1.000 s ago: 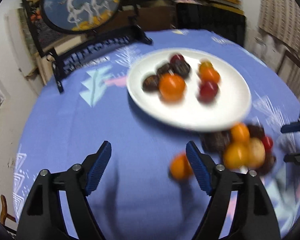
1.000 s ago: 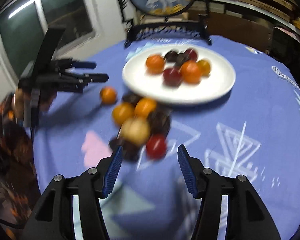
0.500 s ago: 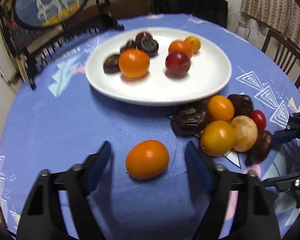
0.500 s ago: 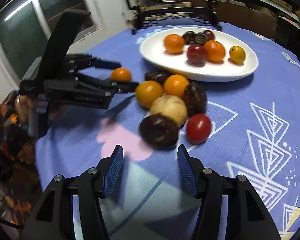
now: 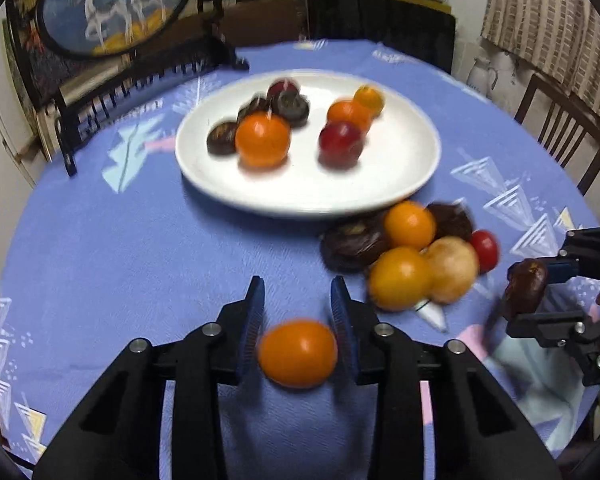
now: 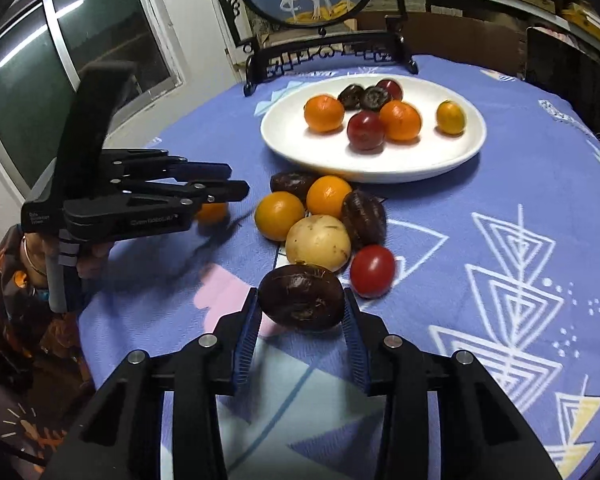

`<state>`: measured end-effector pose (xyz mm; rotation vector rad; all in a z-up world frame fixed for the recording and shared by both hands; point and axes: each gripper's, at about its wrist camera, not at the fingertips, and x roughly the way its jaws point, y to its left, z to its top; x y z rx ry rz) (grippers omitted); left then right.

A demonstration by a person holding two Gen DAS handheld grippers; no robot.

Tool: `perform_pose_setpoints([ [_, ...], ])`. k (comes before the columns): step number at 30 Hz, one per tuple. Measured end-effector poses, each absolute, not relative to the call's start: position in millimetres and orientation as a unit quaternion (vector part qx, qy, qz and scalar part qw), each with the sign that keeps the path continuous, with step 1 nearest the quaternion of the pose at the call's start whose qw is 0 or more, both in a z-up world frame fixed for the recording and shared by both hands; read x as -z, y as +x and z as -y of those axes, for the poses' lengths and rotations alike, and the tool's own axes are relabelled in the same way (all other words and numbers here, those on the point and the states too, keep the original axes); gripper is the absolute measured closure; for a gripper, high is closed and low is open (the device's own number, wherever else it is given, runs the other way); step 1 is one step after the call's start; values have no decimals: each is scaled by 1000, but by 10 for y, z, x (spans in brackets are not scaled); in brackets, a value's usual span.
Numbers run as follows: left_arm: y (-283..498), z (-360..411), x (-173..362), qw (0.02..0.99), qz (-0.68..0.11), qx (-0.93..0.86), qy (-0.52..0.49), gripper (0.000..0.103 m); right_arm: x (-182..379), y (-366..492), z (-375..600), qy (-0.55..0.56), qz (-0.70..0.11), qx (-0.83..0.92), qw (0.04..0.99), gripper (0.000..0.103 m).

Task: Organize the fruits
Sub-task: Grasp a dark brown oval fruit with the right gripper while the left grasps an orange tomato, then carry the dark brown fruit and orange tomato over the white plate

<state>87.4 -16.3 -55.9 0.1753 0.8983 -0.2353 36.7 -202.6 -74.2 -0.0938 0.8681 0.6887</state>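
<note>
My left gripper (image 5: 298,312) is shut on an orange fruit (image 5: 297,353) just above the blue tablecloth; it also shows in the right wrist view (image 6: 236,182). My right gripper (image 6: 300,312) is shut on a dark brown fruit (image 6: 301,296), which also shows in the left wrist view (image 5: 525,283). A white plate (image 5: 400,176) holds several orange, red and dark fruits. A loose pile sits in front of it: two oranges, a yellow-brown fruit (image 6: 318,243), a red tomato (image 6: 372,270) and dark fruits.
A round painted screen on a black stand (image 6: 324,46) stands behind the plate. A wooden chair (image 5: 564,132) is at the table's right edge. A window (image 6: 60,60) is on the left. The round table edge curves close on both sides.
My left gripper closed on the lone orange fruit. My right gripper moved forward and closed on the dark brown fruit at the front of the pile.
</note>
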Motion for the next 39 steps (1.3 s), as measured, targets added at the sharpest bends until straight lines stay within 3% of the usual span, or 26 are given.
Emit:
perform_pose_setpoints([
  [11, 728, 354, -13, 918, -364, 116, 103, 68, 391, 350, 2155, -32, -366, -334, 868, 63],
  [12, 732, 323, -6, 914, -373, 123, 101, 66, 386, 344, 2165, -32, -366, -335, 868, 63],
  [14, 695, 337, 83, 910, -380, 116, 120, 48, 413, 317, 2175, -35, -365, -337, 867, 63],
  [17, 629, 341, 339, 898, -398, 112, 150, 43, 507, 319, 2188, -32, -375, -340, 862, 63],
  [21, 680, 209, 549, 896, -412, 91, 137, 27, 622, 344, 2160, -32, -389, -340, 856, 63],
  [26, 784, 182, 683, 888, -430, 98, 127, 28, 640, 345, 2136, -31, -388, -344, 854, 63],
  [28, 830, 214, 779, 877, -451, 105, 125, 55, 658, 353, 2132, -30, -391, -342, 854, 63],
  [29, 860, 209, 822, 872, -463, 107, 115, 59, 667, 353, 2135, -30, -392, -342, 853, 63],
  [34, 847, 159, 647, 889, -437, 93, 100, 60, 668, 370, 2180, -31, -393, -338, 855, 63],
  [39, 849, 170, 136, 921, -372, 60, 96, 60, 403, 486, 2220, -36, -363, -333, 870, 63],
])
